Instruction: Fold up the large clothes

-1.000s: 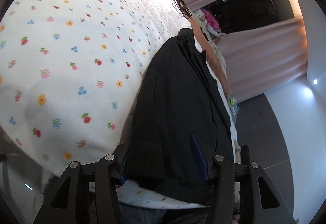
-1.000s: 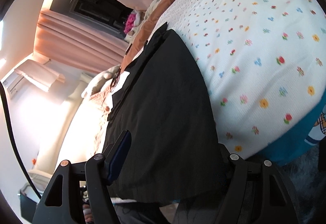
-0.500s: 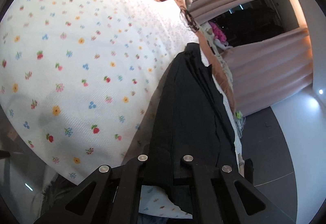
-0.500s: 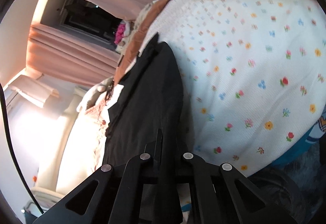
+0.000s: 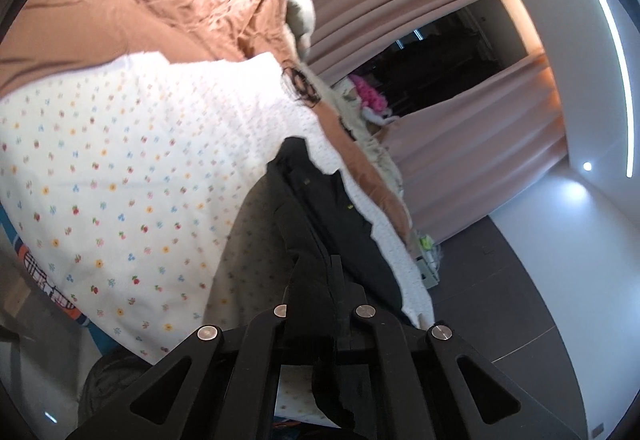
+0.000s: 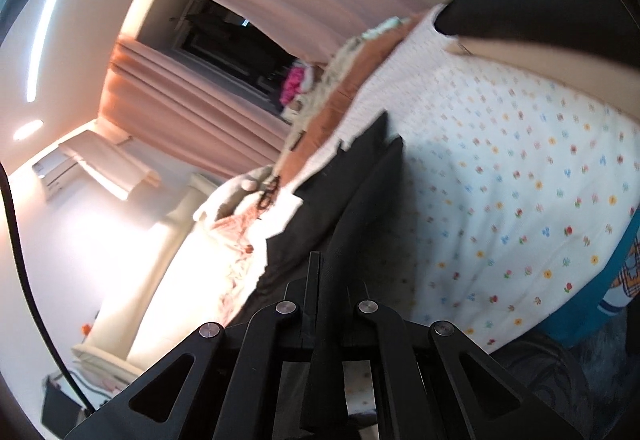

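Black garment (image 5: 320, 208): lies on the floral bedspread (image 5: 120, 168), running from the near edge of the bed toward the far side; its near end is lifted off the bed. Kind of garment cannot be told; a small yellow mark shows on it, too small to read. In the right wrist view the garment (image 6: 352, 192) is blurred and its folds are hard to separate.

Left gripper (image 5: 320, 304): jaws drawn together, pinching the garment's near edge; cloth hangs down between the fingers and hides their tips.

Right gripper (image 6: 324, 300): jaws likewise closed on the near edge of the dark cloth; fingertips buried in the fabric.

Bedspread: white with small coloured flowers; a shadow falls beside the garment.

Brown blanket (image 5: 132, 16): bunched at the far end of the bed, partly cut off by the lens rim.

Pink curtains (image 5: 472, 120): parted around a dark opening; contents indistinct.

Dark floor (image 5: 500, 280): beside the bed.
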Demonstrator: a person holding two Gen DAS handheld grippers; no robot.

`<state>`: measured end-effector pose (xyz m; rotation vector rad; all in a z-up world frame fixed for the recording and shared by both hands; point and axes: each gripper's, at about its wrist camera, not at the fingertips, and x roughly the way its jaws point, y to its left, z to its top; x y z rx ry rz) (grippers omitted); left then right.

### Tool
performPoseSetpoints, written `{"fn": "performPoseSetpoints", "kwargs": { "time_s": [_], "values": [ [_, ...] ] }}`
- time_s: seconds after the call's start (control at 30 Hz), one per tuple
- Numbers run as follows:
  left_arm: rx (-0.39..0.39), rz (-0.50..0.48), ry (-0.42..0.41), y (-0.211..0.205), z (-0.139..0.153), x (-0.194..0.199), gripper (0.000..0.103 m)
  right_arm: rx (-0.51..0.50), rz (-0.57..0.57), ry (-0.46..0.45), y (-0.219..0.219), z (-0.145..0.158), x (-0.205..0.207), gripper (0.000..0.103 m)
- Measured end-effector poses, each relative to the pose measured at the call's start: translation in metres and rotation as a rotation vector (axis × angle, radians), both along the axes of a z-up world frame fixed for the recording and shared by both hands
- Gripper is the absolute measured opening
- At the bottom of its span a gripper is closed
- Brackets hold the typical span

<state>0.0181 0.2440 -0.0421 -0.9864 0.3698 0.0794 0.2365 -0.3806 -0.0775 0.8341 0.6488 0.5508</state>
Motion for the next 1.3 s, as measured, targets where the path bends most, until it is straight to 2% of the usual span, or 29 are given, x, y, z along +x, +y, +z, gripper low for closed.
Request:
{"fn": "performPoseSetpoints", "kwargs": {
  "time_s": [0.23,0.37,0.57,0.73,0.83,0.97,1.13,1.3],
  "values": [
    [0.05,0.01,-0.121,-0.019,0.068,-0.04,0.002,0.035,-0.006,-0.108,-0.014,0.054,-0.036,0.004],
    [0.044,0.022,-0.149,-0.027,0.1,-0.066,0.002,0.054,-0.016,-0.155,-0.023,0.083,-0.058,0.004],
    [0.025,0.054,-0.184,-0.04,0.134,-0.104,0.002,0.055,-0.044,-0.172,-0.031,0.115,-0.091,0.004],
    [0.039,0.07,-0.218,-0.048,0.152,-0.123,0.002,0.066,-0.043,-0.214,-0.033,0.135,-0.107,0.004],
    [0.057,0.082,-0.221,-0.046,0.156,-0.123,0.002,0.07,-0.037,-0.238,-0.031,0.143,-0.108,0.004],
    [0.044,0.091,-0.205,-0.037,0.148,-0.109,0.002,0.055,-0.037,-0.236,-0.025,0.145,-0.096,0.004],
    [0.017,0.08,-0.169,-0.024,0.141,-0.08,0.002,0.032,-0.039,-0.209,-0.015,0.143,-0.068,0.004],
    [0.025,0.075,-0.166,-0.013,0.152,-0.048,0.002,0.016,-0.036,-0.189,-0.004,0.153,-0.034,0.004]
  ]
}}
